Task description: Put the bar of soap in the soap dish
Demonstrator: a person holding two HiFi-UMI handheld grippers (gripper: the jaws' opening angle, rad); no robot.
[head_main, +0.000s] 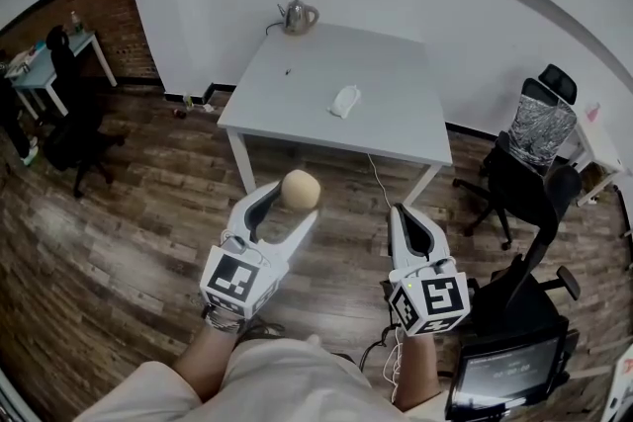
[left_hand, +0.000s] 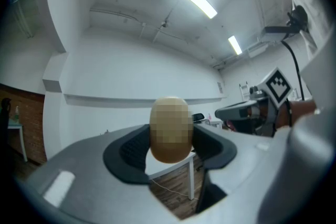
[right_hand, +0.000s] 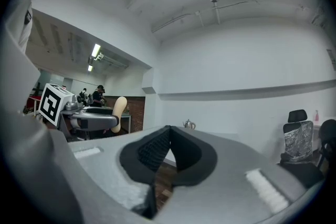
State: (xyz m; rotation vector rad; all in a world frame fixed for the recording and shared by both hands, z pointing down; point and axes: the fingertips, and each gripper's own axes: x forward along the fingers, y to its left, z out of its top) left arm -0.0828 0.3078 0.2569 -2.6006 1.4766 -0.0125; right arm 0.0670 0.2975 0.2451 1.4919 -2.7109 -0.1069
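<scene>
Soap bar (head_main: 301, 189) is clamped between the fingers (head_main: 259, 206) of the left gripper (head_main: 294, 201), held level, likely for carrying to the probable soap dish (head_main: 344, 101) at twelve o'clock on the bench (head_main: 396, 104), while the unneeded right gripper (head_main: 398, 212) at three o'clock is clenched on nothing.

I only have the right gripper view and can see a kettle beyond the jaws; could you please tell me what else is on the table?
Observer: The head view shows what looks like the soap dish on the table, nearer us than the kettle.
Operator: Thank you. Is the soap really gripped?
Observer: Yes; the left gripper view shows both pads of the left gripper pressing on it.
Operator: How close are we to the table?
Observer: In the head view the left gripper and the right gripper appear to be over the wooden floor, short of the table.
</scene>
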